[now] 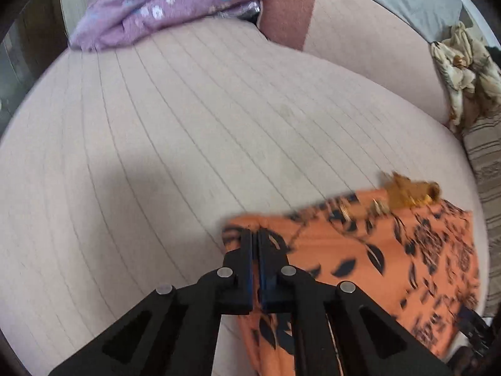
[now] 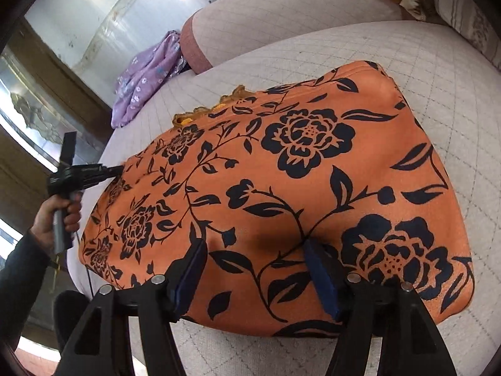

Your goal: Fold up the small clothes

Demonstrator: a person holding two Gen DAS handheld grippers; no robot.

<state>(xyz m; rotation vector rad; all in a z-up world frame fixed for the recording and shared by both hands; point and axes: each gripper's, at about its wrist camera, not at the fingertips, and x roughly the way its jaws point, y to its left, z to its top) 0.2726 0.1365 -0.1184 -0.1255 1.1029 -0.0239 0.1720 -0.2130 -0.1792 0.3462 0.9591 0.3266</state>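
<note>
An orange garment [image 1: 360, 250] [image 2: 297, 172] with a black flower print lies spread on a pale quilted sofa seat [image 1: 156, 125] [image 2: 438, 72]. A mustard lace trim [image 1: 407, 191] [image 2: 216, 109] shows at its far edge. My left gripper [image 1: 255, 235] [image 2: 117, 169] is shut at the garment's left edge, with the cloth pinched between its pads. A hand [image 2: 59, 216] holds its handle. My right gripper [image 2: 254, 244] stands open just above the near part of the garment, nothing held between its fingers.
A purple flowered garment [image 1: 162, 3] [image 2: 144, 84] lies crumpled at the far end of the seat beside a pink armrest [image 1: 288, 9]. A cream patterned cloth [image 1: 463, 72] and a striped cushion [image 1: 488, 163] sit at the right. The seat's edge drops off at the left.
</note>
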